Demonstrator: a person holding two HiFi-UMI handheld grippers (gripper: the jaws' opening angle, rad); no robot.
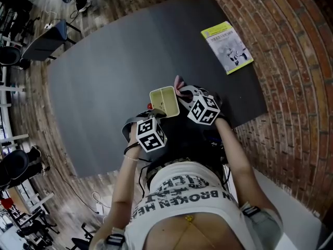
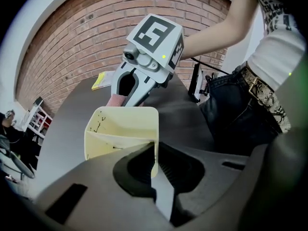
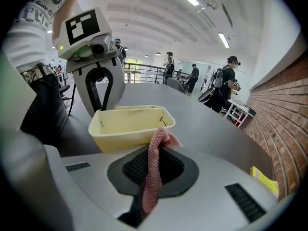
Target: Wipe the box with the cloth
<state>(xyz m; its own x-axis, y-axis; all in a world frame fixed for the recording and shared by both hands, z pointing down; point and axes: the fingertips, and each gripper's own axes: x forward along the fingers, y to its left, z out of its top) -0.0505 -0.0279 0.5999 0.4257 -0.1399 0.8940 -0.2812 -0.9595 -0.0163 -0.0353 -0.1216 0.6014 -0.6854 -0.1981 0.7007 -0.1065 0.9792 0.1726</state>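
While a person stands against the near edge of a dark counter [image 1: 119,61], the left claw [image 2: 155,161] is clenched on one thin side wall of a pale yellow plastic box [image 3: 129,128], its pads pressing on either face of the wall just below the rim. The box is open-topped and rectangular with rounded corners, and sits at the counter's near edge, toward its right half, directly in front of the person. Whether its base rests on the surface or hangs just above it cannot be told. Small black marks dot its inner walls.

The right claw [image 3: 154,171] is grasping a pink knitted cloth [image 3: 162,139], which runs up between the jaws as a narrow bunched strip. The cloth's free end fans out at the box's rim, at the corner farthest from the left claw; whether it touches the rim is not clear. In the head view the two marker cubes lie side by side, and both claws point away from the person toward the box, which lies between them.

A yellow-edged booklet [image 1: 227,47] lies flat near the counter's far right corner, well apart from the box. A brick wall [image 1: 296,66] runs along the counter's right edge. Beyond the counter's far edge, several people [image 3: 230,78] stand in a bright hall under strip lights.
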